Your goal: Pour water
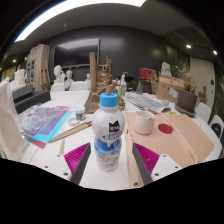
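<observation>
The water bottle [107, 137] stands straight up on the table [190, 140] between the gripper [108, 160] fingers, which are apart, with the white cup [144, 122] just beyond to the right

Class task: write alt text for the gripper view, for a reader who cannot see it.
A capped plastic bottle with a blue lid stands on a table between the open gripper's fingers, gaps either side. A white cup sits beyond it.

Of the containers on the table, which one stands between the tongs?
The bottle with the blue cap stands between the tongs. The white cup sits further back, to its right, beyond them.
</observation>
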### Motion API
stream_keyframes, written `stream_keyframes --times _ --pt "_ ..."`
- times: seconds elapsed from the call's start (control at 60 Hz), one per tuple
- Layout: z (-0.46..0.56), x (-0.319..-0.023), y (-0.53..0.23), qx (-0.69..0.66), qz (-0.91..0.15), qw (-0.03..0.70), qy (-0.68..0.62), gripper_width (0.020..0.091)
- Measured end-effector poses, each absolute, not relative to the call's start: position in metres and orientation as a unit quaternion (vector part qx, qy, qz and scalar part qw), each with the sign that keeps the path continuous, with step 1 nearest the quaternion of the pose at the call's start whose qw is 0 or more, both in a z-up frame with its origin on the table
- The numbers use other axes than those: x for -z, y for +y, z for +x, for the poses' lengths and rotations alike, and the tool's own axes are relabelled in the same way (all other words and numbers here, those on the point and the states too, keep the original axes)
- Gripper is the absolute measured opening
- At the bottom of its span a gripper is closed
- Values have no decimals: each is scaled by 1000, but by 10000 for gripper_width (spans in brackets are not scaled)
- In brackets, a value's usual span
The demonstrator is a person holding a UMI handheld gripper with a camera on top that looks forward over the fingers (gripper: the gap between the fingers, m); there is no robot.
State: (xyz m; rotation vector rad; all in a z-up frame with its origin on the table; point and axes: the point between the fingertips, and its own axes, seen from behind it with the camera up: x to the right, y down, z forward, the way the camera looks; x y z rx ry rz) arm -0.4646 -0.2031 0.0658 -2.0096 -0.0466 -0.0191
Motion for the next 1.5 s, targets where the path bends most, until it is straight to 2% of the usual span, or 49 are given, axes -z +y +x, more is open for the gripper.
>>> stream_keyframes --times 0.083,0.2,0.317,0.45,0.567,0.667,0.883,1.017,1.117,1.233,1.4,1.5 --pt "-468 -60 -179 7 -840 543 -13 807" --pt "-474 -58 -166 8 -834 551 -25 532" --pt "-476 -59 -163 4 -832 555 -28 475" --pt "-477 -59 -163 9 -837 547 -32 366" --pt "-488 -74 -159 4 -835 549 -38 362" --pt "-503 -106 -145 -45 -826 561 -11 361" --pt "-526 -195 -81 -295 -766 546 171 355" --pt "-511 -219 -39 -458 -686 474 308 355" --pt "-488 -216 -13 -536 -614 420 399 358" --pt "-468 -200 8 -592 -546 359 472 354" --pt "-449 -174 21 -644 -462 278 543 358" --pt "-444 -165 22 -657 -438 256 558 358"
